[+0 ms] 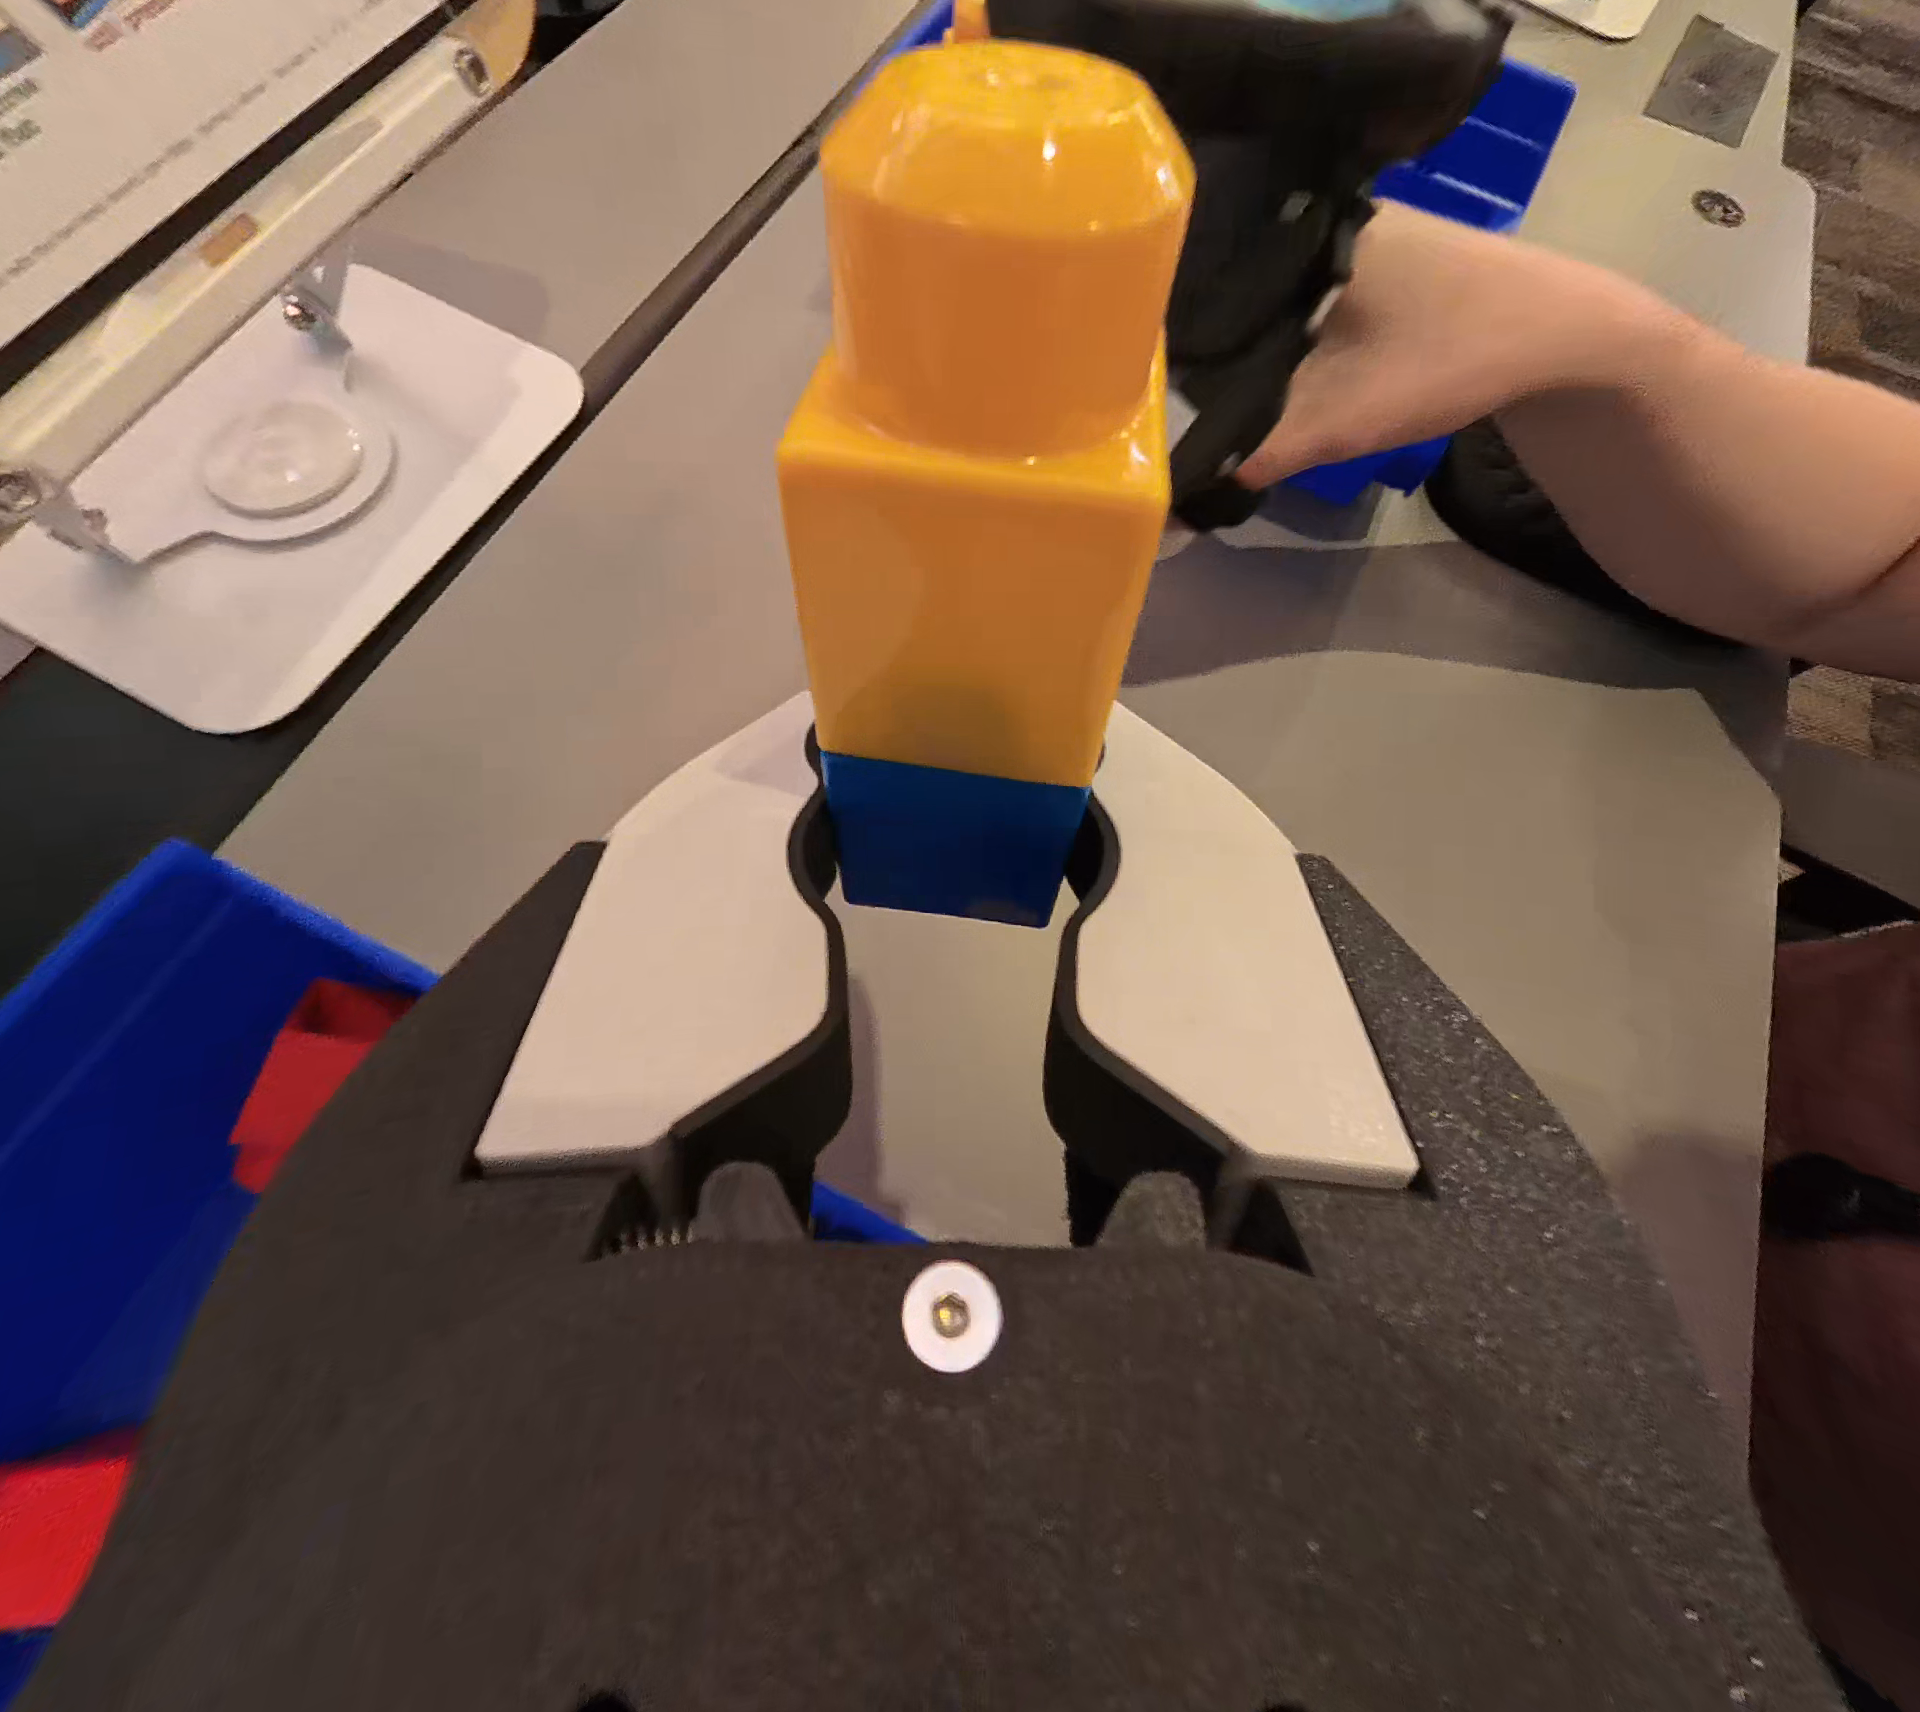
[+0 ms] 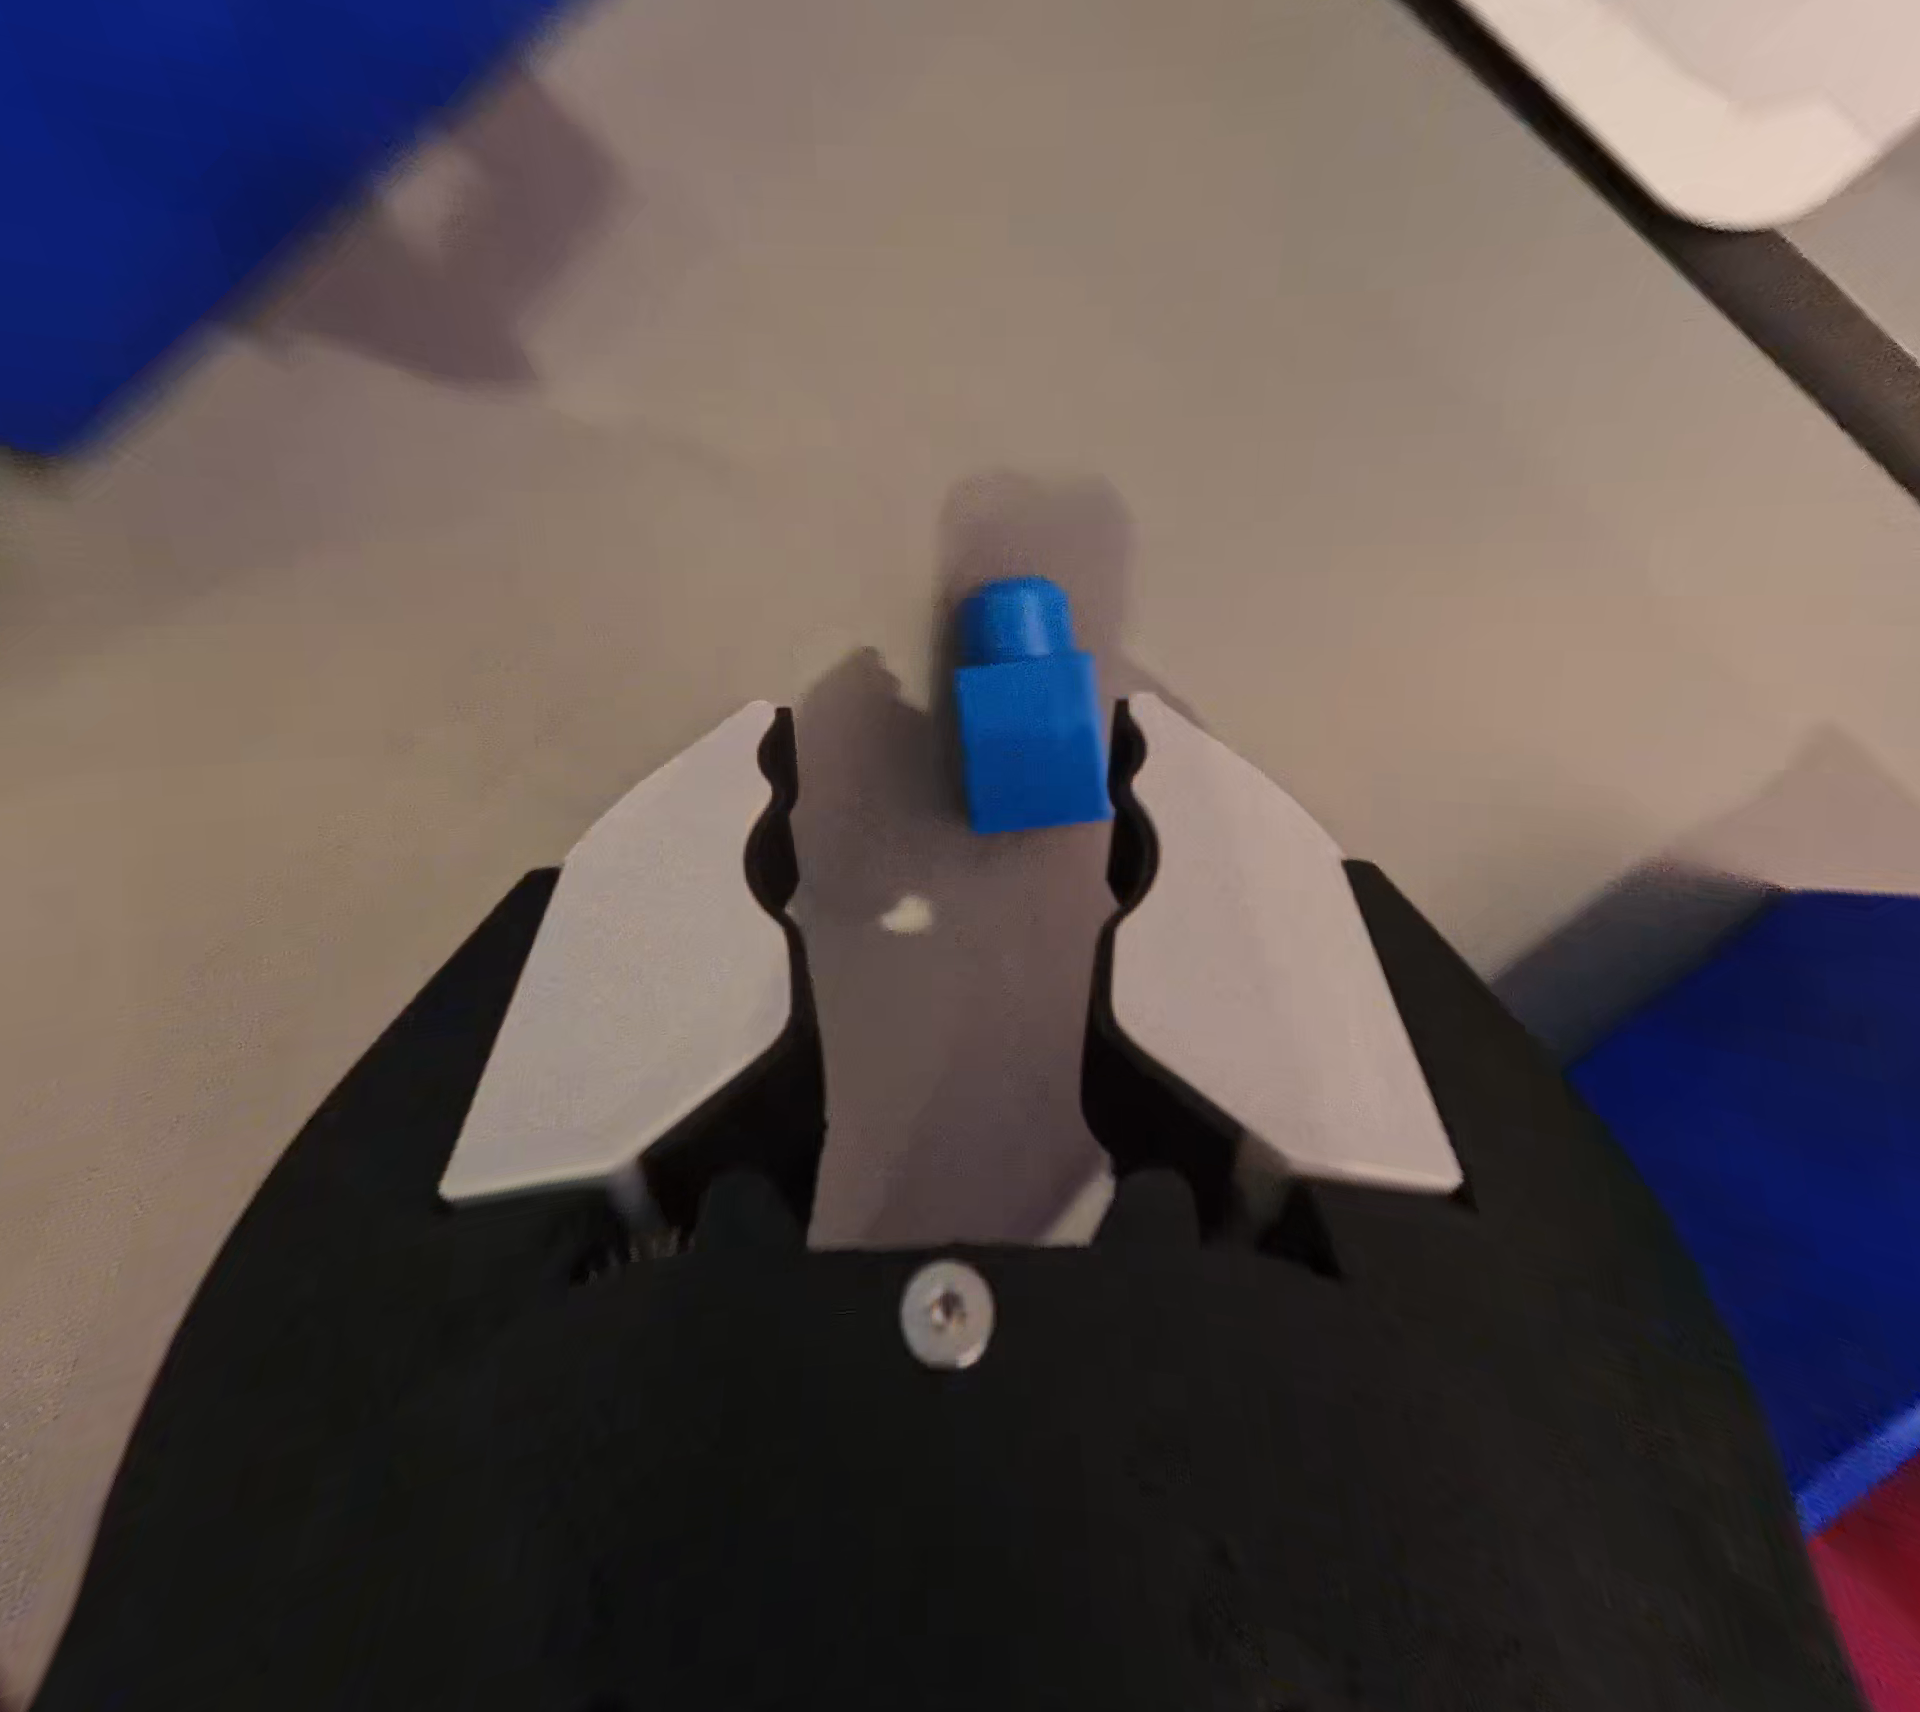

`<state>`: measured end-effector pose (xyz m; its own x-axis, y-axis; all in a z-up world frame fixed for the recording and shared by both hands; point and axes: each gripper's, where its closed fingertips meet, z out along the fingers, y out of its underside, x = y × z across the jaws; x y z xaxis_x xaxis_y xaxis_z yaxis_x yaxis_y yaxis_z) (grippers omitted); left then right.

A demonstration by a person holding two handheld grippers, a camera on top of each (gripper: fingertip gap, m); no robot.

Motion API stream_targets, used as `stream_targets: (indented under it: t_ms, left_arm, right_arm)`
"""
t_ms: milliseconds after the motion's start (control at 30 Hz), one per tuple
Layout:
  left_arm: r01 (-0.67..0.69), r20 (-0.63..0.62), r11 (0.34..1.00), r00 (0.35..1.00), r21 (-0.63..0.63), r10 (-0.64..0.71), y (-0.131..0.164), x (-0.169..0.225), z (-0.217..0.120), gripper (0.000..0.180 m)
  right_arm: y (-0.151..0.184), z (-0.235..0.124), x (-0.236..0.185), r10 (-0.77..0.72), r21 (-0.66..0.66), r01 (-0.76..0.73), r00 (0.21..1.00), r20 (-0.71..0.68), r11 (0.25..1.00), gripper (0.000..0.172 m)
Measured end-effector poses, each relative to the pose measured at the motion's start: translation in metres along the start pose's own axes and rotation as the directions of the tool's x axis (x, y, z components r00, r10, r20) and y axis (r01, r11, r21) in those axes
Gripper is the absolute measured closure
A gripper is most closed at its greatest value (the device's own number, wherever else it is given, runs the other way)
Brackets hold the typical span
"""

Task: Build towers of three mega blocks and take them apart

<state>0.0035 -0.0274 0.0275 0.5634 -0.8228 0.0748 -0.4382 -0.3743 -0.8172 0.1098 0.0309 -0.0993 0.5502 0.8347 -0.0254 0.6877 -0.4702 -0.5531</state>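
The left hand-held gripper [image 1: 956, 841] clamps the blue block [image 1: 951, 847] at the base of a stack, an orange block [image 1: 977, 457] pressed on top, above the grey table [image 1: 582, 582]. The right hand-held gripper [image 2: 951, 779] stands open around a lone blue block [image 2: 1029, 753] lying on the table, just beside its right finger [image 2: 1195, 831]. Blue bins [image 1: 1475, 135] sit farther off.

grey table [image 2: 1299, 519] bears a blue block [image 2: 1029, 758], blue bins [image 1: 1475, 135] and white stands [image 1: 312, 519].

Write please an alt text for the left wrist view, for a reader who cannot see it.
The left gripper clamps the blue block at the bottom of a two-block stack, with an orange block on top. Behind it, a person's hand holds the right gripper over a grey table.
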Motion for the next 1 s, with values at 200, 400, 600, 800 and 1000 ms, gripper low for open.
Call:
stream_targets:
  t_ms: [200, 400, 600, 800, 1000]
  left_arm:
    - [0.019, -0.031, 1.000, 0.999, -0.019, -0.020, 0.005, 0.003, -0.008, 0.139]
    - [0.055, -0.226, 0.998, 0.973, 0.037, -0.045, -0.009, 0.037, 0.001, 0.140]
    - [0.041, -0.367, 0.999, 0.930, 0.027, -0.028, -0.017, 0.078, 0.039, 0.140]
    - [-0.004, -0.377, 1.000, 0.926, 0.005, 0.006, -0.016, 0.098, 0.063, 0.140]
    - [-0.011, -0.347, 1.000, 0.938, 0.020, 0.017, -0.019, 0.092, 0.054, 0.140]
  right_arm:
    - [0.027, 0.036, 0.019, -0.050, -0.199, 0.022, 0.989, -0.136, 0.980, 0.126]
    - [-0.015, -0.006, 0.006, 0.051, 0.095, -0.054, 0.998, 0.033, 0.994, 0.135]
    - [-0.105, -0.238, -0.061, -0.255, 0.838, -0.362, 0.836, 0.485, 0.408, 0.136]
    - [-0.107, -0.219, -0.080, -0.275, 0.783, -0.437, 0.765, 0.582, 0.443, 0.135]
    - [-0.109, -0.192, -0.090, -0.274, 0.764, -0.417, 0.759, 0.591, 0.493, 0.136]
